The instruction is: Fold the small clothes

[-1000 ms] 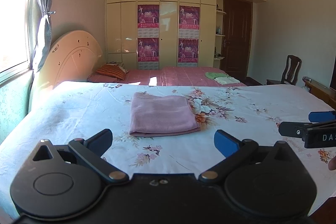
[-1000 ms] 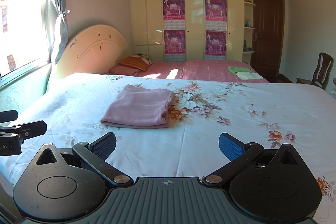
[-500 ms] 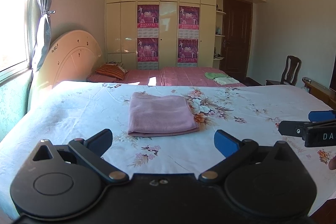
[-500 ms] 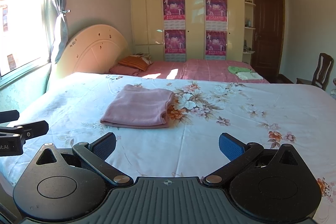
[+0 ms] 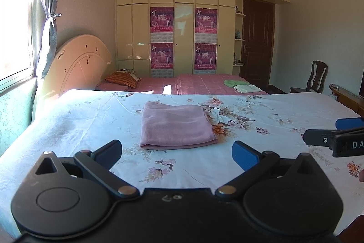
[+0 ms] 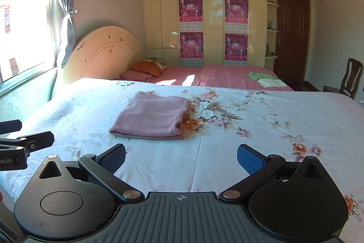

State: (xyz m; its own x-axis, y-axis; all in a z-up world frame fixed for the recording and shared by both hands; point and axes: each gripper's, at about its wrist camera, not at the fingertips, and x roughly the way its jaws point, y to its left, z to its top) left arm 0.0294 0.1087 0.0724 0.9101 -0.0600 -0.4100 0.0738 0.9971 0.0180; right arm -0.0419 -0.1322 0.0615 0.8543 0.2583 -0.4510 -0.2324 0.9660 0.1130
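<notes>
Floral bedsheet (image 5: 91, 120) under folded pink cloth (image 5: 176, 126)

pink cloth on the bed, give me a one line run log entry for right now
pink cloth: folded, flat on floral bedsheet | left gripper: open, empty | right gripper: open, empty

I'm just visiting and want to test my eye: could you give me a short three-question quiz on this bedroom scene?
1. True or false: the pink cloth lies folded on the floral bedsheet.
2. What does the left gripper hold?
A. the cloth
B. nothing
C. a pillow
3. Fill in: the right gripper stands ____, apart from the cloth.

Key:
1. True
2. B
3. open
</notes>
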